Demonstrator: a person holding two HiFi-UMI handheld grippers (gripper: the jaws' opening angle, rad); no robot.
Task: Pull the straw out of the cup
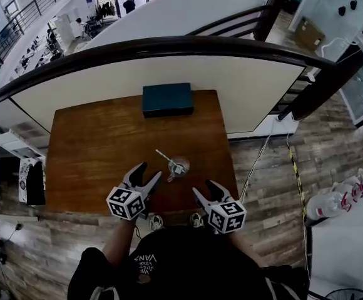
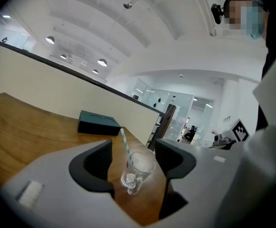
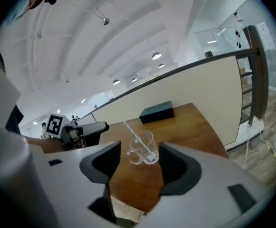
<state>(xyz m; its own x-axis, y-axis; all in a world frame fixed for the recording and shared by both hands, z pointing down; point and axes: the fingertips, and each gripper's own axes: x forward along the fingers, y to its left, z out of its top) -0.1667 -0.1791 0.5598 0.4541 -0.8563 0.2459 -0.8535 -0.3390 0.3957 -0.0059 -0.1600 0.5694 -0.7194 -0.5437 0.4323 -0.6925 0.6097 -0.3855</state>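
Over the near edge of the counter (image 1: 94, 149), the left claw (image 1: 150, 170) and the right claw (image 1: 203, 187) each hover with jaws spread wide and nothing gripped, both aimed at the clear glass cup (image 1: 179, 167) that stands upright just beyond and between them. A pale striped straw (image 1: 163, 155) sits in the cup, leaning out toward the far left, touched by neither claw. Well beyond, at the counter's far edge, lies a dark teal box (image 1: 167, 99).
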